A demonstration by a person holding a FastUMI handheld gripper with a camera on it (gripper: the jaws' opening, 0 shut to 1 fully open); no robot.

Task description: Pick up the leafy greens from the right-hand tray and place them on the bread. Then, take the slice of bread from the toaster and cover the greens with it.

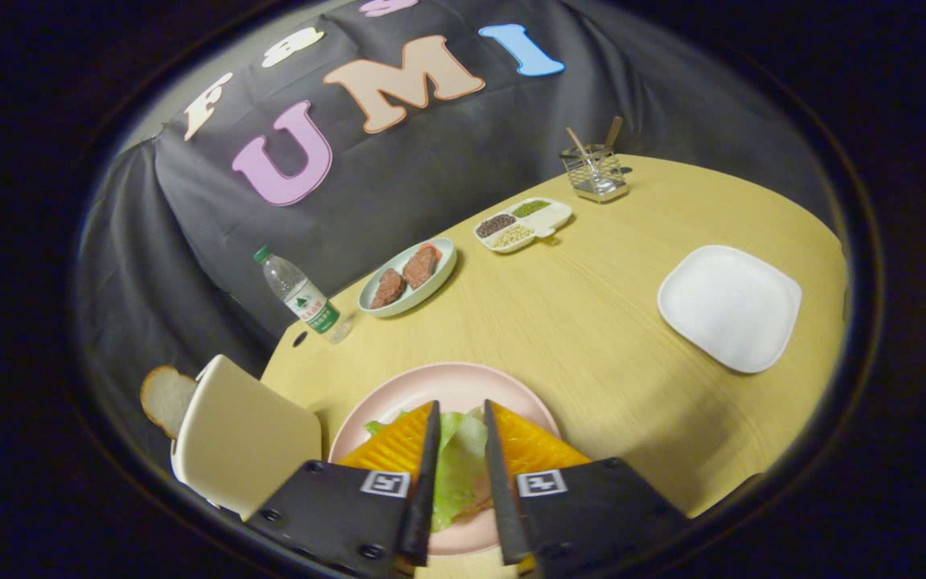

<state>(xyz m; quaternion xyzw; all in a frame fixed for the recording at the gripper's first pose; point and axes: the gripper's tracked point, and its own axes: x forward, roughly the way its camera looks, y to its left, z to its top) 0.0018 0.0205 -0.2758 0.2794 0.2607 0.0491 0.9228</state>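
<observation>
Now gripper (461, 450) closed on leafy greens (456, 470) over pink plate (463, 382).

The crinkled green leafy greens (459, 466) are lying on the round pink plate (447, 386) between the hand-held gripper (460, 422) fingers — the cream plastic toaster (242, 438) standing left, the square white tray (728, 307) sitting right.

Table (592, 322) matt wood-grain; white tray (728, 310) smooth, probably plastic; wire caddy (594, 173) metal.
</observation>
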